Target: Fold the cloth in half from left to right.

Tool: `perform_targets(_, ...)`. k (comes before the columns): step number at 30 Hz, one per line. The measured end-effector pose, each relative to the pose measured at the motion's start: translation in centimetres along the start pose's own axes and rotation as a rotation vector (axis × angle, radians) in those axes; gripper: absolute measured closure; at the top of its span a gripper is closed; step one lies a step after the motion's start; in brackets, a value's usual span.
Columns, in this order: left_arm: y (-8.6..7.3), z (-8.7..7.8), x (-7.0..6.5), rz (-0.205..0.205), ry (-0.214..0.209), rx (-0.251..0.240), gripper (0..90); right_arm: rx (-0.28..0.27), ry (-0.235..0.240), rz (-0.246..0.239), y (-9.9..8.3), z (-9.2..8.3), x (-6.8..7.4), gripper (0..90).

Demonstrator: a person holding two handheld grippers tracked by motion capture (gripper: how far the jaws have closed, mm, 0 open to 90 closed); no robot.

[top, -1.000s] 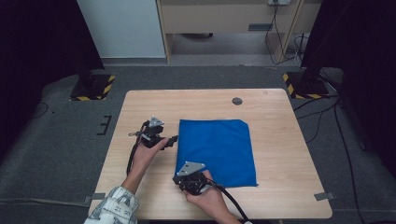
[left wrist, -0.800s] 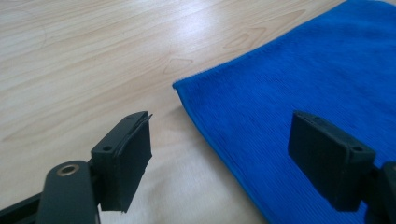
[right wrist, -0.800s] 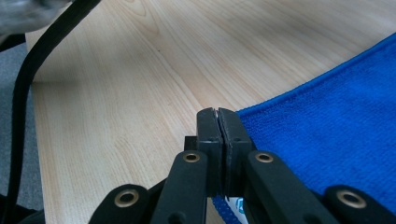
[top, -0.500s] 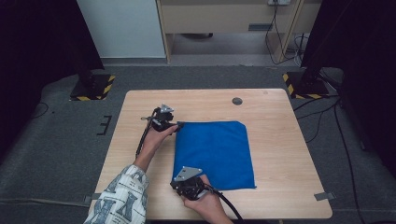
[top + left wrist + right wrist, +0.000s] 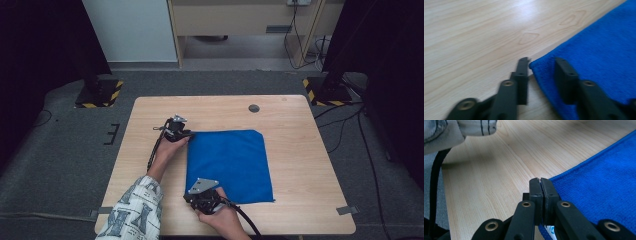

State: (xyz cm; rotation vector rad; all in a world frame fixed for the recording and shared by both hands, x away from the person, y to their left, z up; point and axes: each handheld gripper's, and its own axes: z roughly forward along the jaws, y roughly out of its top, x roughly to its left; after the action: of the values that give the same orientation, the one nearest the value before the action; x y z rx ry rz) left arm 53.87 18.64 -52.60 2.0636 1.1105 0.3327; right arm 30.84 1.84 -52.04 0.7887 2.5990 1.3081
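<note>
A blue cloth (image 5: 230,165) lies flat on the wooden table (image 5: 300,125). My left gripper (image 5: 191,133) is at its far left corner. In the left gripper view that gripper (image 5: 541,62) has the cloth (image 5: 599,50) corner between its jaws; they have just been closing, and a gap still shows on both sides. My right gripper (image 5: 194,195) is at the near left corner. In the right gripper view its jaws (image 5: 540,180) are pressed together at the cloth (image 5: 599,182) edge, with blue fabric and a white tag showing below them.
A small dark round disc (image 5: 254,108) sits in the tabletop near the far edge. A patterned sleeve (image 5: 461,130) and a black cable (image 5: 435,182) lie to the left of the right gripper. Bare wood surrounds the cloth.
My left hand has moved away from the person to the cloth's far left corner and lowered, its jaws narrowing around that corner. The right gripper has stayed put.
</note>
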Motion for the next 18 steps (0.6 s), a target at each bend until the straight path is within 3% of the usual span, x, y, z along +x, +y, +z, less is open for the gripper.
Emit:
perform_targets(3, 0.0, -0.1, 0.0, -0.037, -0.044, -0.014, 81.8, -0.005, -0.003, 0.002, 0.0, -0.2, -0.1, 88.5)
perform_targets(5, 0.2, -0.2, -0.1, -0.04, -0.049, -0.024, 85.2, -0.007, -0.005, 0.003, 0.0, -0.5, -0.1, 88.5)
perform_targets(10, 0.8, -1.3, -0.2, -0.063, -0.049, -0.061, 86.5, -0.02, -0.021, 0.005, 0.3, -1.1, 0.1, 88.6)
perform_targets(12, 1.2, -1.7, -0.3, -0.061, -0.047, -0.04, 86.7, -0.028, -0.031, 0.004, 0.5, -1.2, 0.4, 88.7)
perform_targets(18, 2.5, -2.9, -0.6, -0.029, -0.023, -0.038, 86.8, -0.043, -0.042, -0.006, 1.4, -1.4, 1.2, 88.8)
